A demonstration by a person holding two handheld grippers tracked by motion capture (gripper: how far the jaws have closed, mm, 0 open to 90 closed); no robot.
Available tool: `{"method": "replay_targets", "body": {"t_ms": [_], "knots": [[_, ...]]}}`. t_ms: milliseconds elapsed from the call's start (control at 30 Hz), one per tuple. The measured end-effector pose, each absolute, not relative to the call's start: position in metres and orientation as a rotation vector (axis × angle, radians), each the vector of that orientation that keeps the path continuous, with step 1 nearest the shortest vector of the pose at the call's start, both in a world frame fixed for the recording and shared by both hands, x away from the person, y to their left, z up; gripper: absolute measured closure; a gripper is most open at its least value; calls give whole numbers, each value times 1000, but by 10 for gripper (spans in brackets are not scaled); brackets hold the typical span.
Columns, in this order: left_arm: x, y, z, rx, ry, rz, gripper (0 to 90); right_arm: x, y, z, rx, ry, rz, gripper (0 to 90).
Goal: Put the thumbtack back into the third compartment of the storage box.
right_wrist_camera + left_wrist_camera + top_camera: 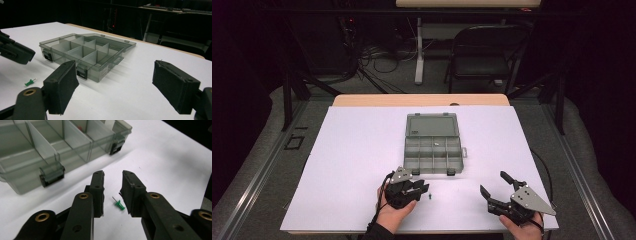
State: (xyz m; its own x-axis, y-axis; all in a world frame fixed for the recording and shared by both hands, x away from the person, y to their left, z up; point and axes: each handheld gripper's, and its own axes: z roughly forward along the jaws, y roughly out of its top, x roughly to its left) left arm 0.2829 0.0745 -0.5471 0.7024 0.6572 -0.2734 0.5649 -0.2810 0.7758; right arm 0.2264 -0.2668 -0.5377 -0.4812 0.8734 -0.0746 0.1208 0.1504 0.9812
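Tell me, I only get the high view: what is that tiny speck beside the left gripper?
Observer: A green push pin, lying on its side on the white table, as the left gripper view shows.
Operator: Is the gripper squeezing it?
Observer: No. The left gripper has its jaws on either side of the pin, with gaps; the pads do not touch it.
Operator: Is there anything inside the box?
Observer: The left gripper view shows a small red thing in a far compartment of the clear box; I cannot tell what it is.
Operator: And the other gripper?
Observer: In its own view the right gripper has wide-open jaws with nothing between them.
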Motion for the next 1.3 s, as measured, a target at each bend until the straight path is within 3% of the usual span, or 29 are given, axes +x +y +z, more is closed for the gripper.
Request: {"method": "replay_targets", "body": {"t_ms": [933, 1300], "knots": [[271, 55, -569, 2044, 943, 90, 770, 226, -268, -537, 956, 1740, 1391, 189], [274, 57, -569, 2030, 976, 67, 844, 226, -267, -537, 955, 1741, 1389, 189]]}}
